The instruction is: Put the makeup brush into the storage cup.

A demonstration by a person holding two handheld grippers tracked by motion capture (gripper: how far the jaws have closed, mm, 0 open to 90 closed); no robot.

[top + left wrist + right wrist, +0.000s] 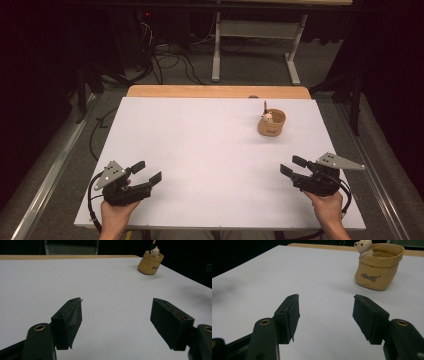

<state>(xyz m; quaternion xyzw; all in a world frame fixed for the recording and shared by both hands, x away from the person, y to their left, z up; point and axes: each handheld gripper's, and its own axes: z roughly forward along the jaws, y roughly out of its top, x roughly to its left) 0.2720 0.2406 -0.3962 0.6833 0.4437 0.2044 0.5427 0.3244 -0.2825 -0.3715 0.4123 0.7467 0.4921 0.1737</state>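
Note:
A tan sack-shaped pot [272, 124] with a small white bear figure [267, 117] on its rim stands at the far right of the white table [210, 150]. A thin stick [265, 105] rises from it. The pot [150, 263] is far off in the left gripper view and closer in the right gripper view [379, 266], with the bear [364, 247] on its rim. My left gripper [149, 172] rests at the near left, open, nothing between its jaws. My right gripper [293, 165] sits at the near right, open and empty, pointing toward the pot.
A wooden strip [218, 91] runs along the table's far edge. Beyond it stand a white frame's legs [216, 55] and loose cables [170, 62] on the floor. Dark floor surrounds the table on both sides.

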